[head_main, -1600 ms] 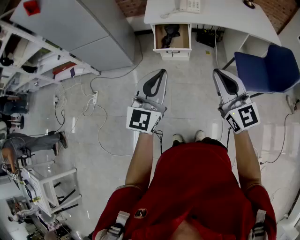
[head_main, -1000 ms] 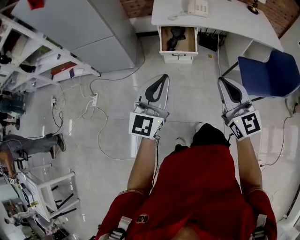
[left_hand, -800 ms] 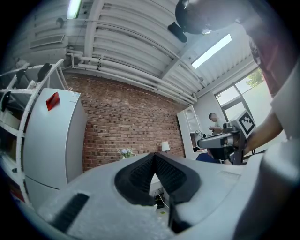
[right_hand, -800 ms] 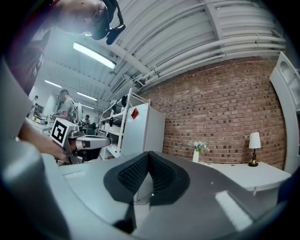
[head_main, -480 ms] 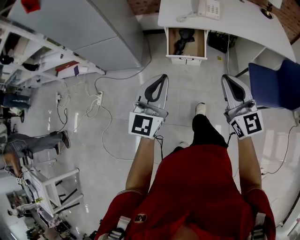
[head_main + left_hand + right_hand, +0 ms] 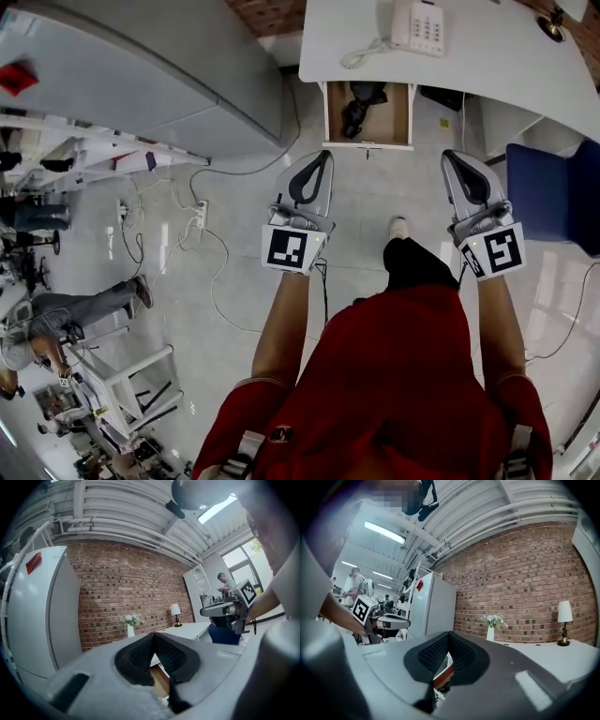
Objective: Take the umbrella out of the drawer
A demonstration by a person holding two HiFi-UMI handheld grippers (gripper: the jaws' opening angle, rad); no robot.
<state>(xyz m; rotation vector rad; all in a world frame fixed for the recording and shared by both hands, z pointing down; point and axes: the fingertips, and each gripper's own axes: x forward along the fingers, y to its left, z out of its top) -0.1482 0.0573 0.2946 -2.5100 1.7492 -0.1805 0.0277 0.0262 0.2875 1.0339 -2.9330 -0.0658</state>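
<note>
A black folded umbrella [image 6: 360, 106] lies inside the open wooden drawer [image 6: 333, 117] under the white desk [image 6: 487, 56]. Both grippers hang level over the floor, short of the drawer's front. My left gripper [image 6: 327, 153] is shut and empty, its tips just below the drawer's left corner. My right gripper [image 6: 447, 153] is also shut and empty, to the right of the drawer. In the left gripper view the jaws [image 6: 153, 635] meet at the tip, with a strip of the drawer [image 6: 161, 686] below them. In the right gripper view the jaws [image 6: 449, 634] also meet.
A telephone [image 6: 418, 25] sits on the desk. A blue chair [image 6: 553, 192] stands at the right. A large grey cabinet [image 6: 178, 75] fills the upper left. A power strip [image 6: 200, 215] and cables trail over the tiled floor. People stand at far left.
The person has stepped toward the desk, so the drawer and umbrella now lie closer ahead of both grippers. Both grippers stayed shut and side by side.
</note>
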